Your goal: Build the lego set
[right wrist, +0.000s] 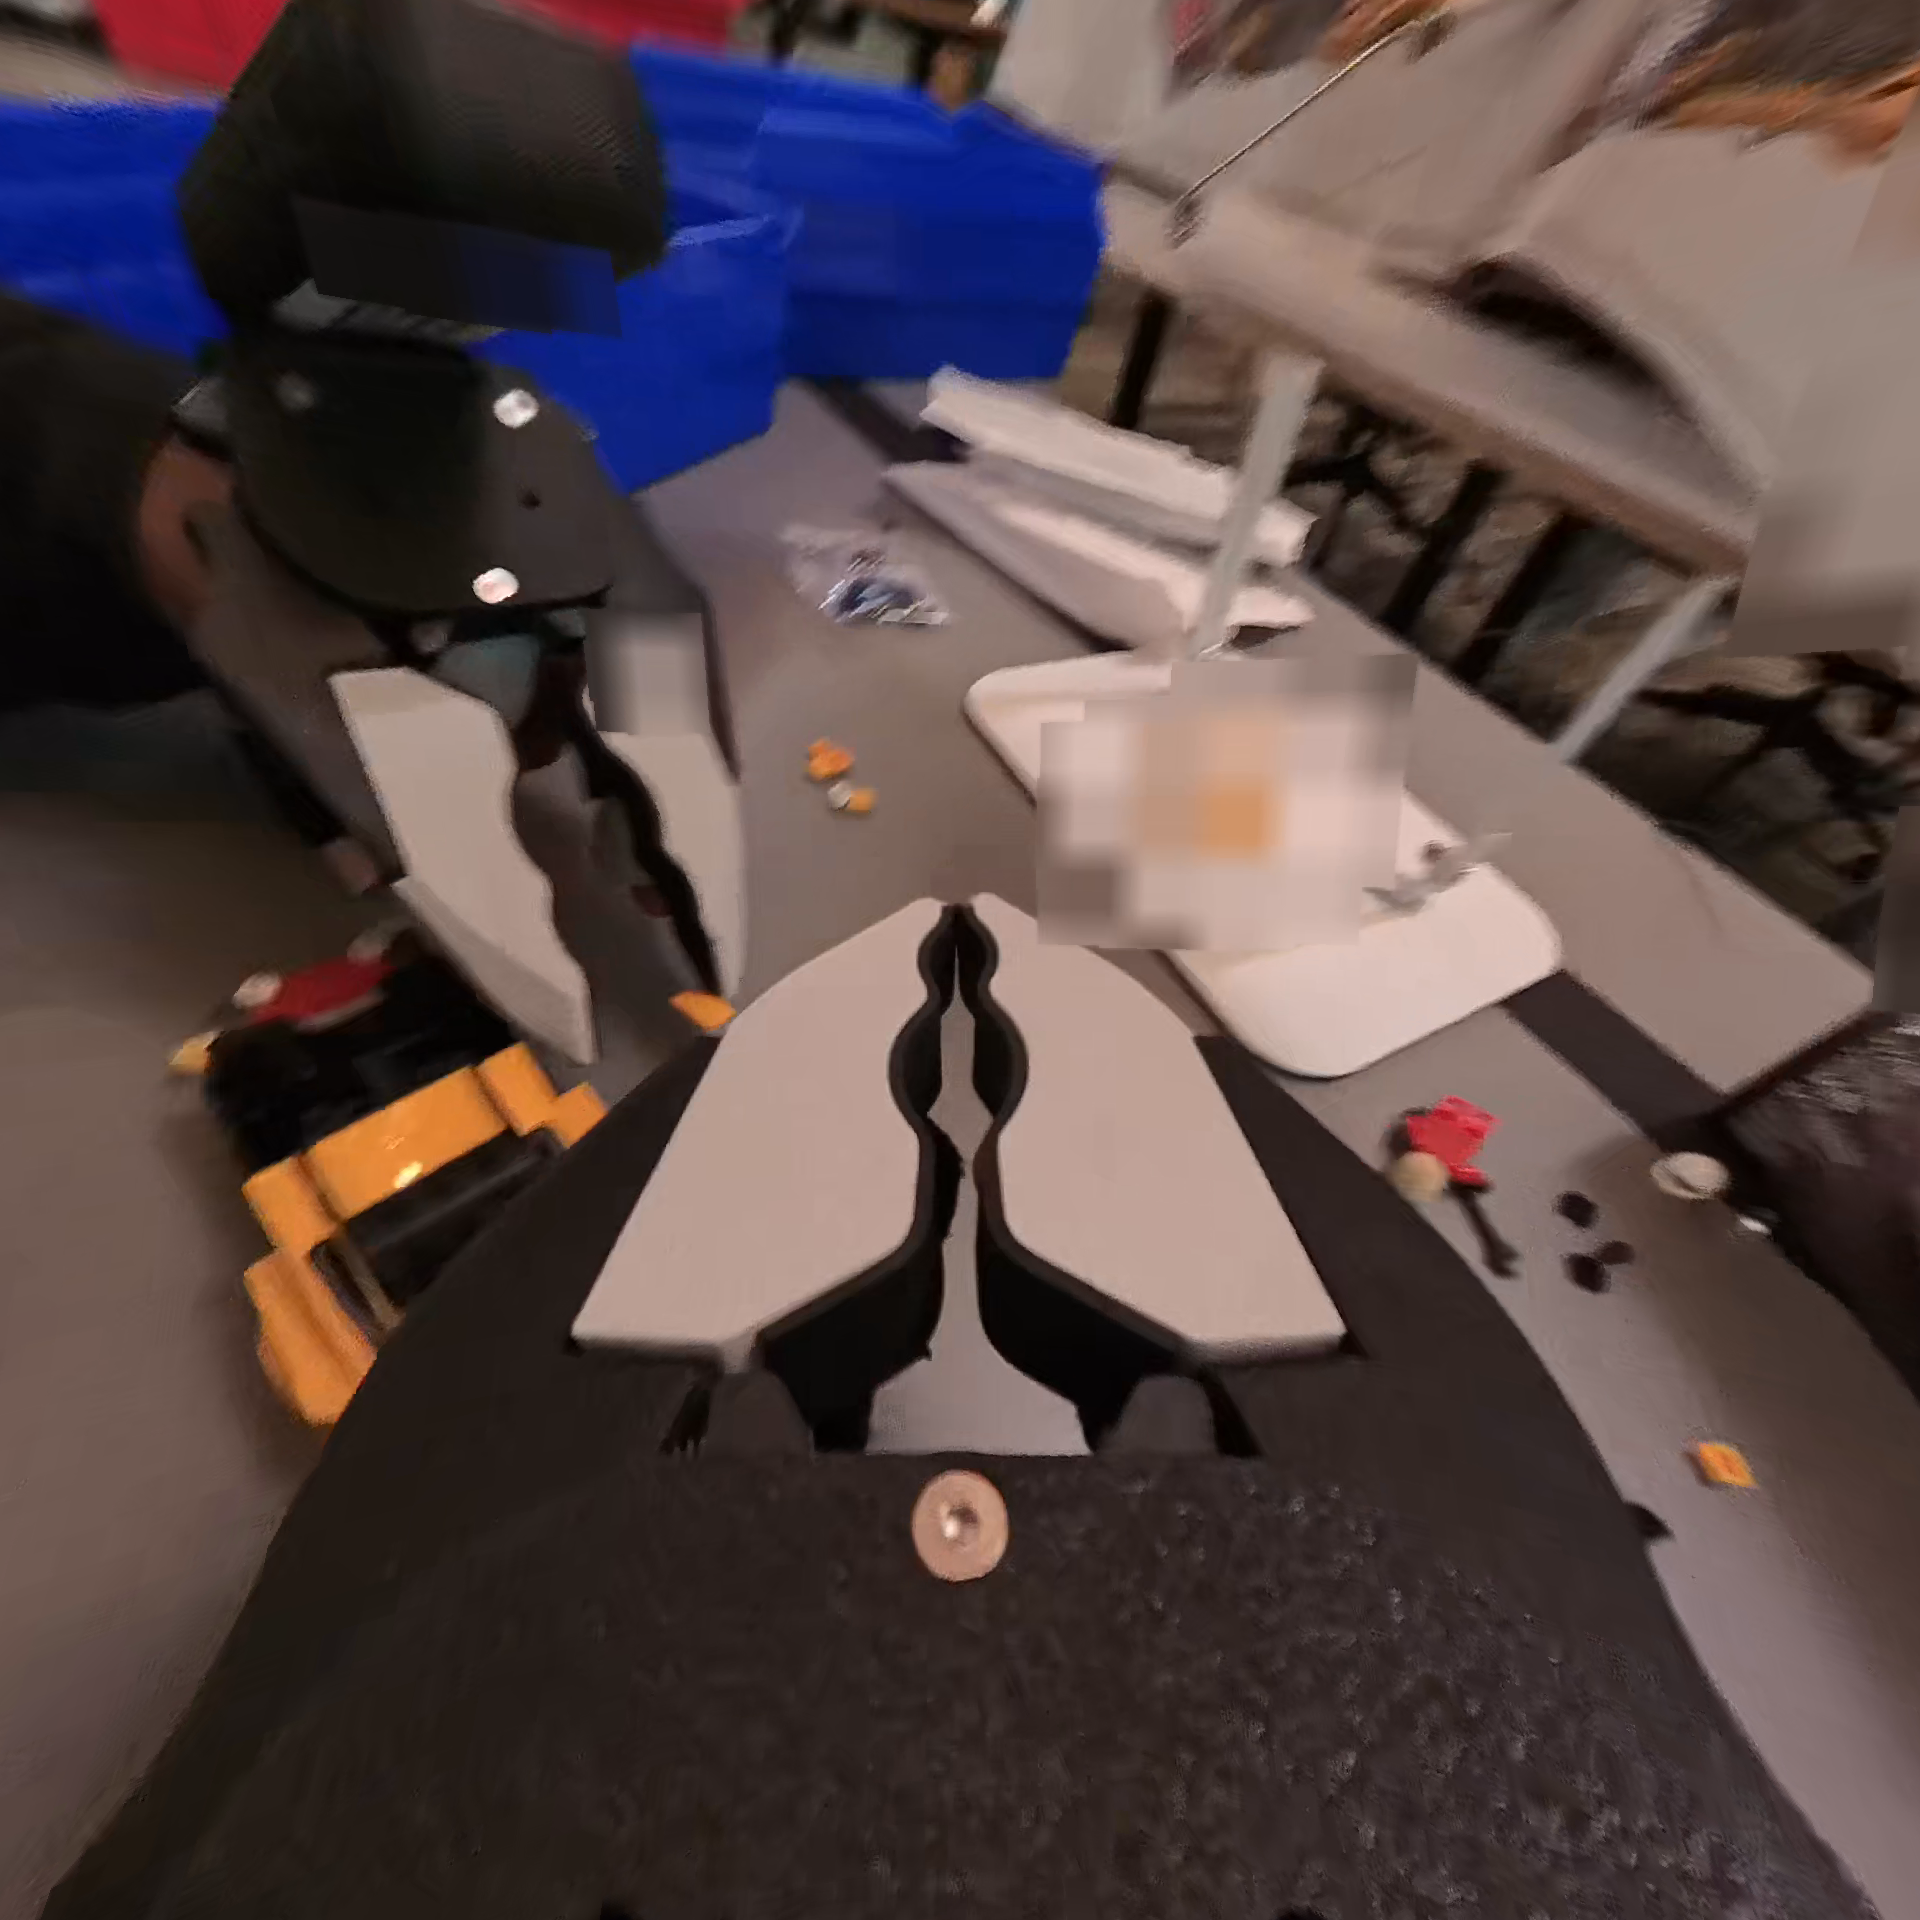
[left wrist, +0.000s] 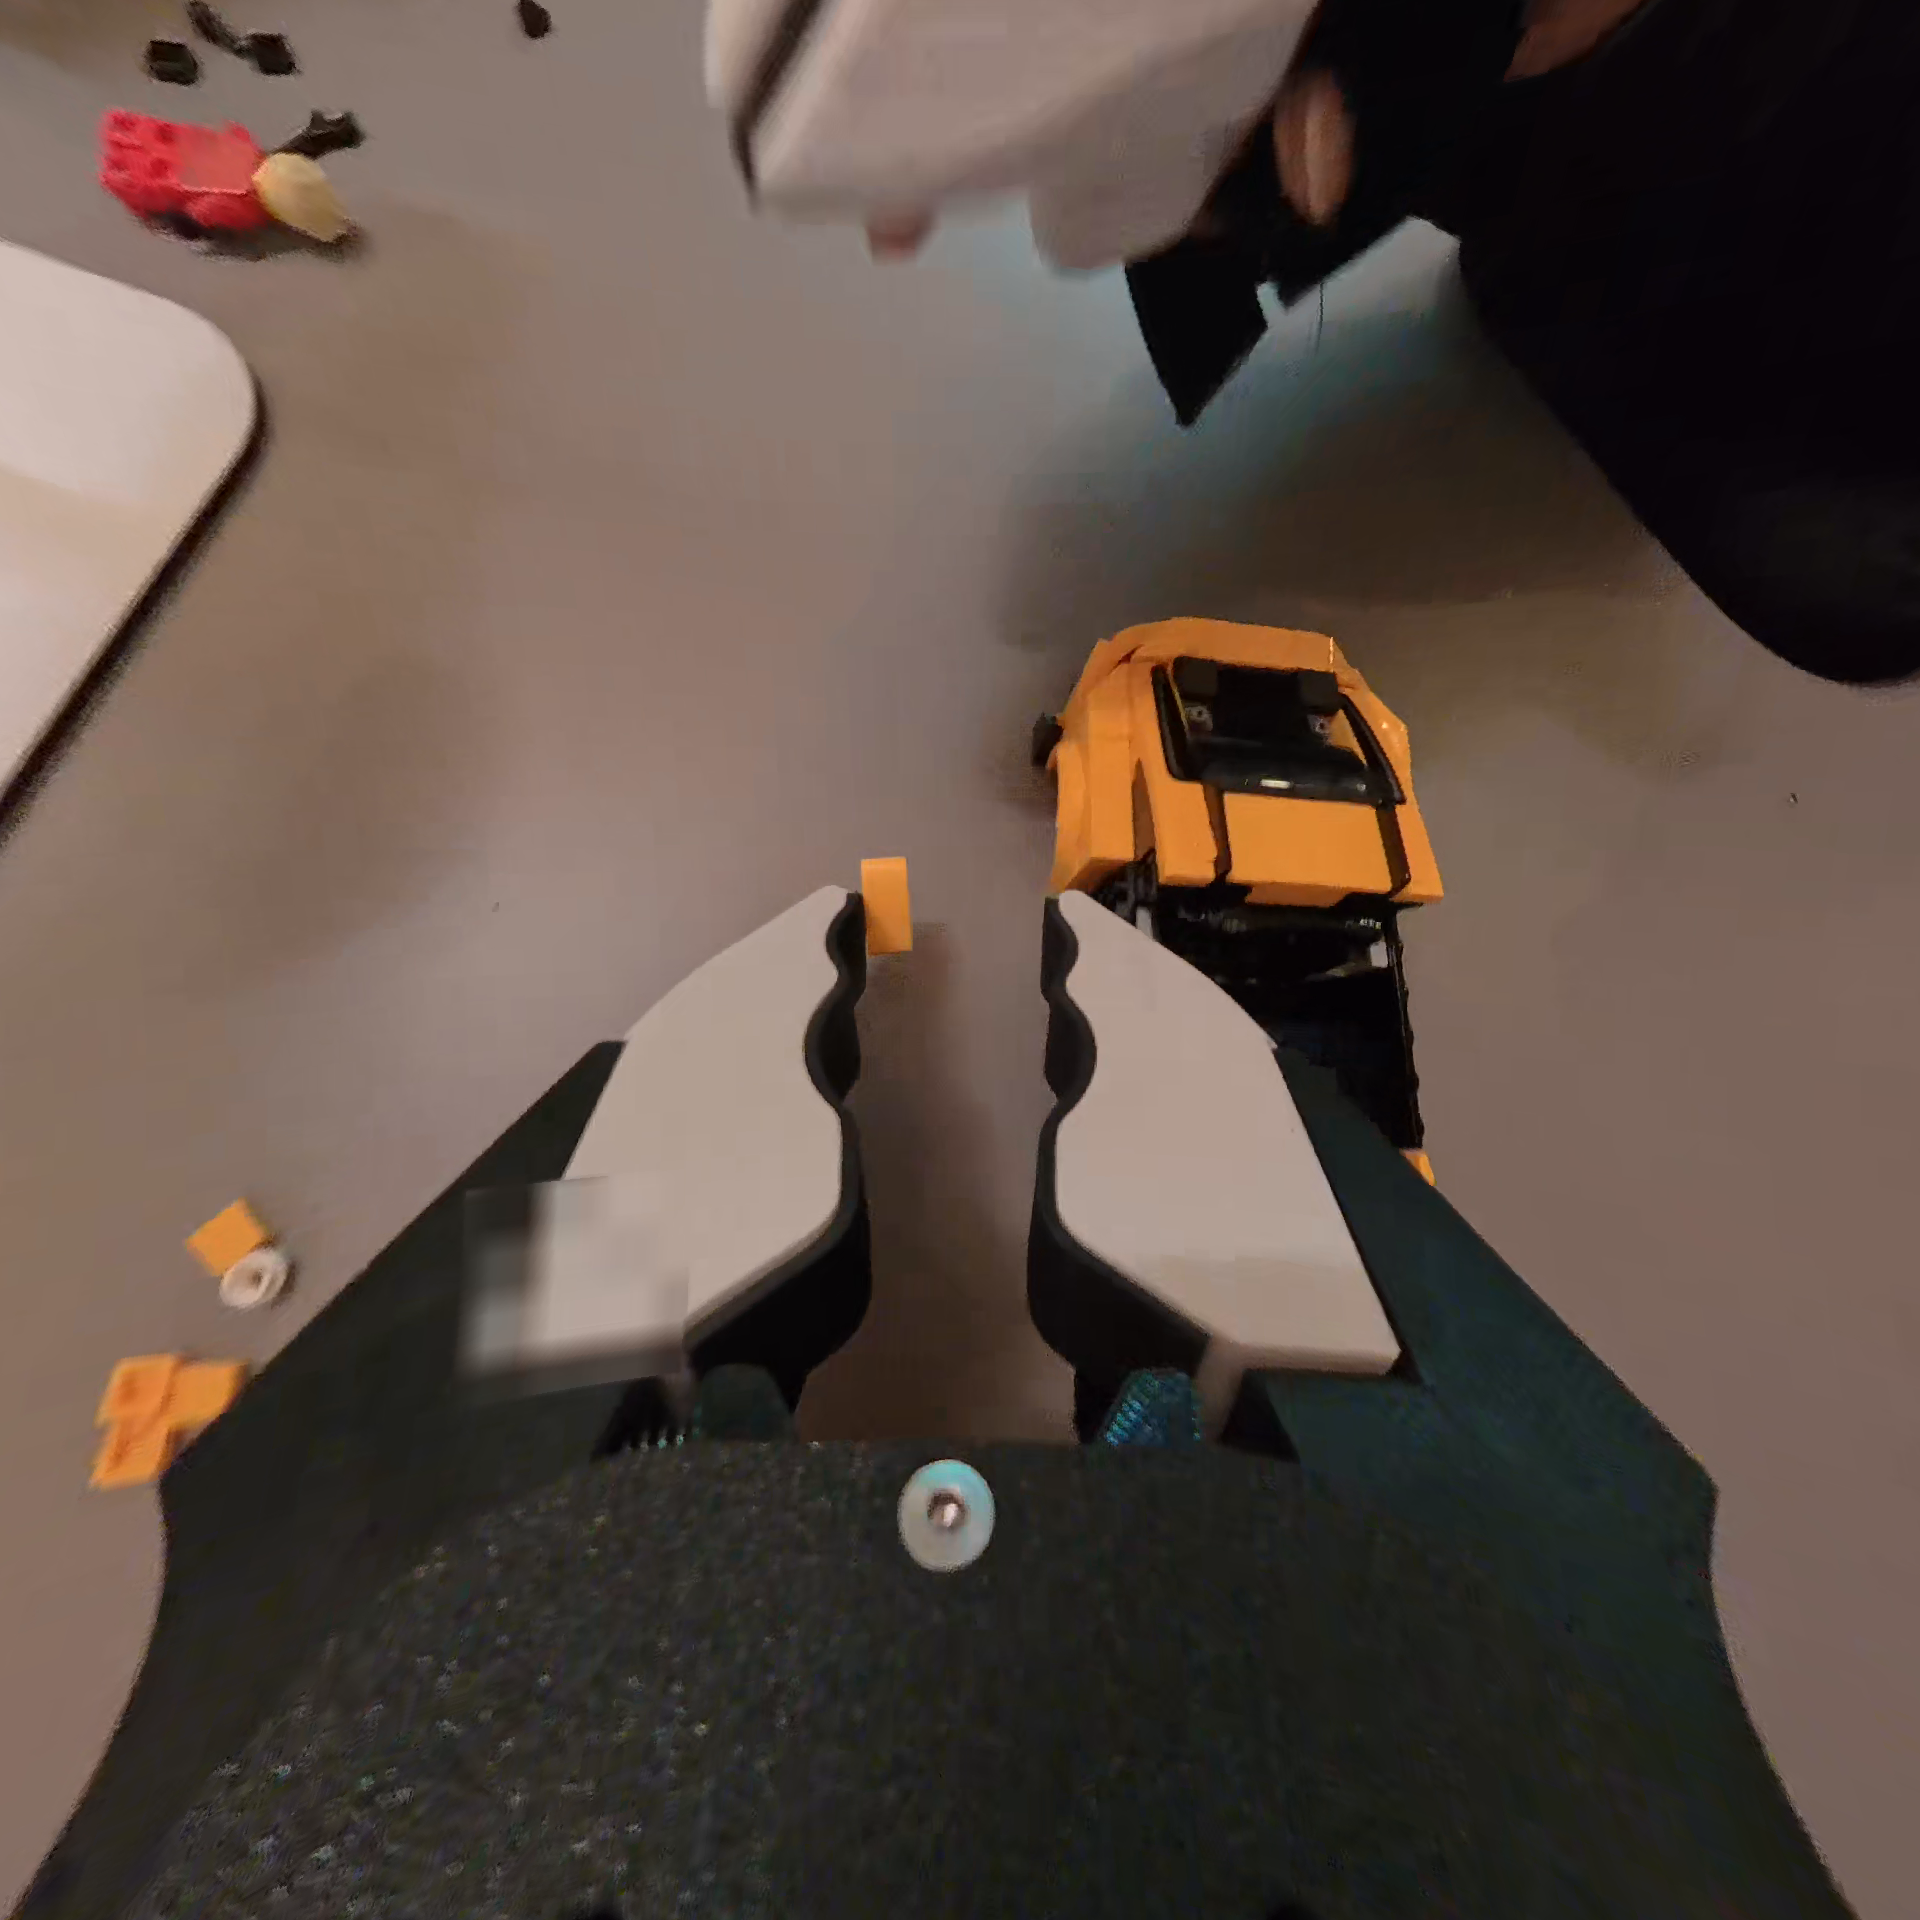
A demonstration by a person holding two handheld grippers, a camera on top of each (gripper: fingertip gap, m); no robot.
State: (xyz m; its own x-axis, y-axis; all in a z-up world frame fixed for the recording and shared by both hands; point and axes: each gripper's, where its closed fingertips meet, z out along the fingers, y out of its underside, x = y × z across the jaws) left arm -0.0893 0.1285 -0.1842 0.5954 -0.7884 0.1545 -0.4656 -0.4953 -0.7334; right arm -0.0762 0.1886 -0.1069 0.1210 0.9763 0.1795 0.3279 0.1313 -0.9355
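The right gripper [left wrist: 1039,156] is smeared by motion at the top of the left wrist view, its fingertips unreadable and its body cut by the upper edge. The left gripper's near finger [left wrist: 1174,1122] covers the rear of the orange brick car [left wrist: 1247,790]. The white tray [left wrist: 94,499] runs off the left edge. The black bits [left wrist: 223,47] beside the red brick piece [left wrist: 182,171] are too blurred to identify. In the right wrist view the blue bins [right wrist: 883,239] and far tables dissolve into blur.
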